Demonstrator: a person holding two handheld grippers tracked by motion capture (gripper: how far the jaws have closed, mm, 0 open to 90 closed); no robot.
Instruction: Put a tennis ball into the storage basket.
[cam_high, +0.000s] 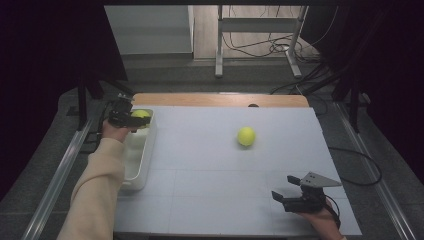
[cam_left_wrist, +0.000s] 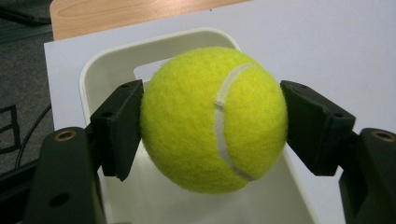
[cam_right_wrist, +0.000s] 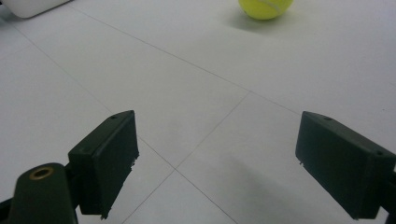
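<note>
My left gripper (cam_high: 134, 121) is shut on a yellow tennis ball (cam_left_wrist: 214, 119), both pads pressed against its sides. It holds that ball (cam_high: 141, 114) above the far end of a white bin (cam_high: 145, 152) at the table's left edge. Beneath the ball lies the bin's rim (cam_left_wrist: 86, 77) and pale inside. A second tennis ball (cam_high: 246, 136) rests alone on the white table surface, right of centre; its lower part (cam_right_wrist: 265, 8) peeks in at the top of the right gripper view. My right gripper (cam_high: 283, 189) hovers near the front right, open, jaws wide with nothing between them.
The white mat (cam_high: 210, 165) covers the table, with a wooden strip (cam_high: 220, 99) along the far edge. Metal rails (cam_high: 65, 165) run beside the table on both sides. Cables (cam_high: 360, 165) and a stand's legs lie on the floor beyond.
</note>
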